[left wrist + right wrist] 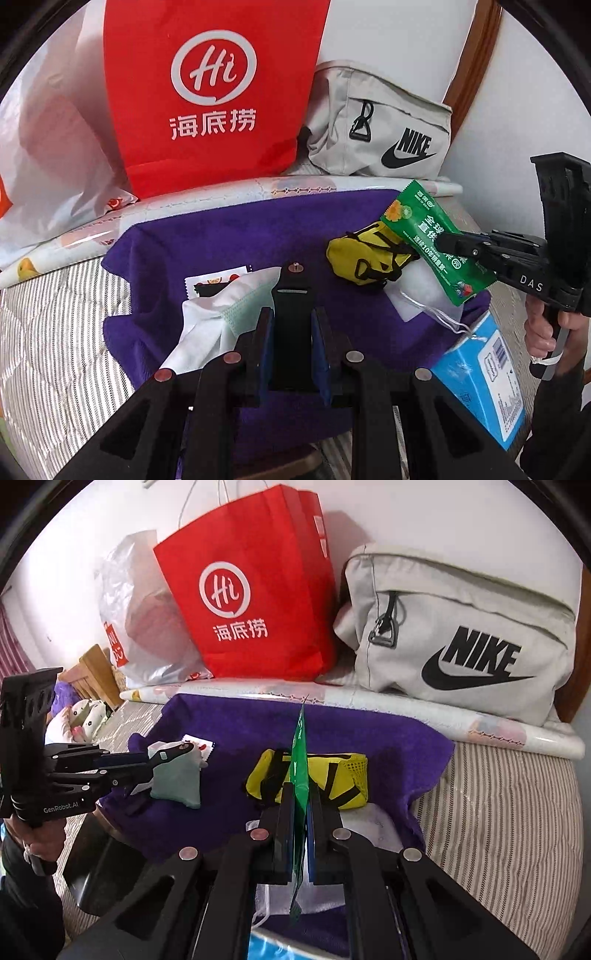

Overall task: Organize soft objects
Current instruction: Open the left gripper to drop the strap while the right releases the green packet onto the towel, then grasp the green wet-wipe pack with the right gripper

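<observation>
right gripper is clamped on a green packet, held above the purple towel. yellow pouch sits at its 9 o'clock. left gripper pinches a pale green mask.

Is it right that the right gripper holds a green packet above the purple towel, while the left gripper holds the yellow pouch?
One detail is wrong. The left gripper holds not the yellow pouch but a white and pale green cloth; the right wrist view shows this. The pouch lies free on the purple towel. The right gripper does hold the green packet above the towel.
</observation>
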`<state>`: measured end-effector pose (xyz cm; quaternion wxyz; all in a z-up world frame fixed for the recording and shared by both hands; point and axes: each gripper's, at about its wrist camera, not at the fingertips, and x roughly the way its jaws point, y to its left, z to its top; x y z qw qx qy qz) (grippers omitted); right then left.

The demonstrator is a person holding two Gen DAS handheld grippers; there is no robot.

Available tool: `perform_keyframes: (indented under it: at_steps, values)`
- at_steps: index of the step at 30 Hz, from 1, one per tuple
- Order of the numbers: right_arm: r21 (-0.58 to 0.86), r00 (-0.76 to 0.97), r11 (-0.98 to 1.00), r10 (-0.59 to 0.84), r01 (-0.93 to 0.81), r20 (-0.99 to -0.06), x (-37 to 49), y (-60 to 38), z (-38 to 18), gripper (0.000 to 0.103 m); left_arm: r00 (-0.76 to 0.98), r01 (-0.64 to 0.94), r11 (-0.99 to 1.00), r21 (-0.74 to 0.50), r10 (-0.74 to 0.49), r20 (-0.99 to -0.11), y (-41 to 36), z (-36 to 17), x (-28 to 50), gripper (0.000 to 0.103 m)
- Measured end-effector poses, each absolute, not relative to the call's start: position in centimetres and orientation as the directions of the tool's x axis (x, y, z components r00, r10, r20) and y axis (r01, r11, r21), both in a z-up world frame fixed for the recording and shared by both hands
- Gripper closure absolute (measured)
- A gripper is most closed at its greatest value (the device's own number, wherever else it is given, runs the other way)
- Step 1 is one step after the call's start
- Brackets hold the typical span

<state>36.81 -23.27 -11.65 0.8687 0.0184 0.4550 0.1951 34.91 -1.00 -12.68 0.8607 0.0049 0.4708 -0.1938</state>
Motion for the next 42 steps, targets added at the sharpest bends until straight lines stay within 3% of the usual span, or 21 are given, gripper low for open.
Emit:
perform_keyframes:
  at_steps: [13, 15, 17, 20, 25, 39, 42]
  values:
    - [0.199, 0.485, 0.932, 0.331, -0.304, -0.81, 37.8, -23.5, -12.8, 0.095, 0.443, 0.321, 0.932, -0.17, -0.306, -0.842, -0.9, -13.9, 36.2, 0.082]
    - [0.19, 0.483, 0.935, 0.321, -0.3, -0.815, 37.9, -23.6, -12.9, 0.091, 0.441, 0.314, 0.935, -0.167, -0.299, -0.847, -0.8, -13.9, 36.2, 0.082]
    - [0.178, 0.484, 0.938, 0.309, -0.298, -0.818, 37.8, -23.7, -12.9, 0.075, 0.435, 0.309, 0.935, -0.172, -0.3, -0.849, -0.7, -13.8, 36.2, 0.082]
    - [0.169, 0.492, 0.94, 0.302, -0.296, -0.817, 37.5, -23.9, -12.7, 0.065, 0.433, 0.3, 0.939, -0.17, -0.292, -0.853, -0.5, -13.6, 36.0, 0.074]
    - [0.116, 0.517, 0.958, 0.242, -0.264, -0.821, 36.8, -24.5, -12.1, 0.063, 0.448, 0.292, 0.943, -0.159, -0.281, -0.849, 0.0, -12.6, 34.8, 0.071]
    - [0.149, 0.574, 0.94, 0.307, -0.306, -0.759, 27.6, -23.4, -6.3, 0.055, 0.496, 0.289, 0.948, -0.134, -0.268, -0.826, 0.7, -8.6, 27.9, 0.071]
    - [0.151, 0.577, 0.934, 0.321, -0.323, -0.751, 25.0, -22.9, -5.6, 0.055, 0.505, 0.289, 0.948, -0.135, -0.271, -0.819, 0.9, -8.0, 25.7, 0.064]
